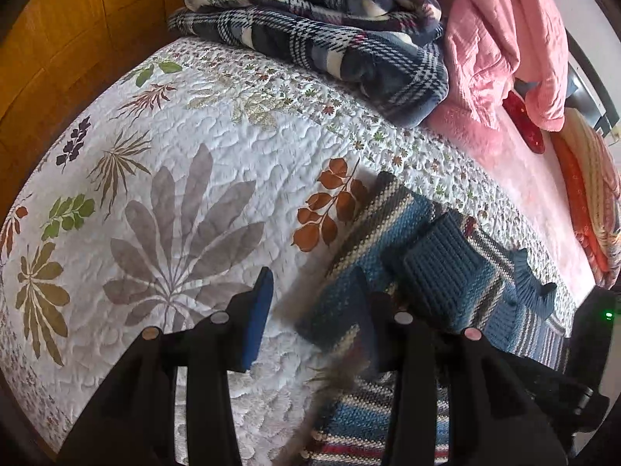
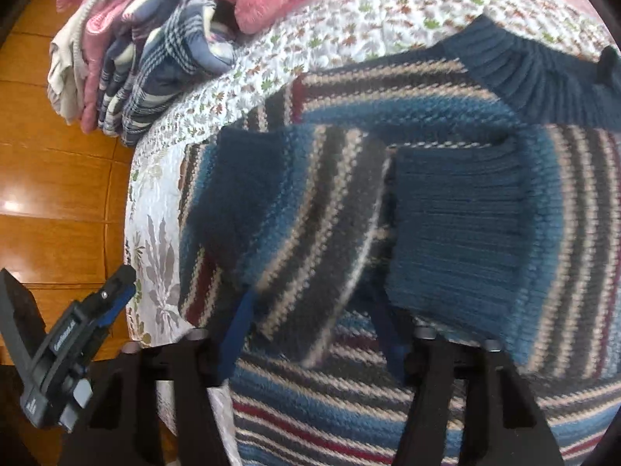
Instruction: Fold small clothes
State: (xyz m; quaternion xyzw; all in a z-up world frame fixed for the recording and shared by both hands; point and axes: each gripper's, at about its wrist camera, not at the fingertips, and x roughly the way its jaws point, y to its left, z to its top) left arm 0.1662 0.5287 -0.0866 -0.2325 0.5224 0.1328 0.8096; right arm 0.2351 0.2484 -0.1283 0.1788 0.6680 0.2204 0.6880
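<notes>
A small striped knit sweater (image 2: 427,101) in blue, grey, cream and dark red lies on the quilted bedspread (image 1: 186,178). Both sleeves are folded in over its body, with their dark blue ribbed cuffs (image 2: 458,225) on top. My right gripper (image 2: 312,336) is open just above the sweater, and the blurred left sleeve (image 2: 310,233) lies between and ahead of its blue pads. My left gripper (image 1: 310,316) is open at the sweater's (image 1: 392,225) left edge, one pad over the bedspread and the other over the knit. The left gripper's body (image 2: 73,345) shows in the right wrist view.
A stack of folded plaid and pink blankets (image 1: 318,27) sits at the far end of the bed. Pink bedding (image 1: 516,39) and a striped cushion (image 1: 594,178) lie to the right. The wooden floor (image 2: 58,178) lies past the bed's left edge.
</notes>
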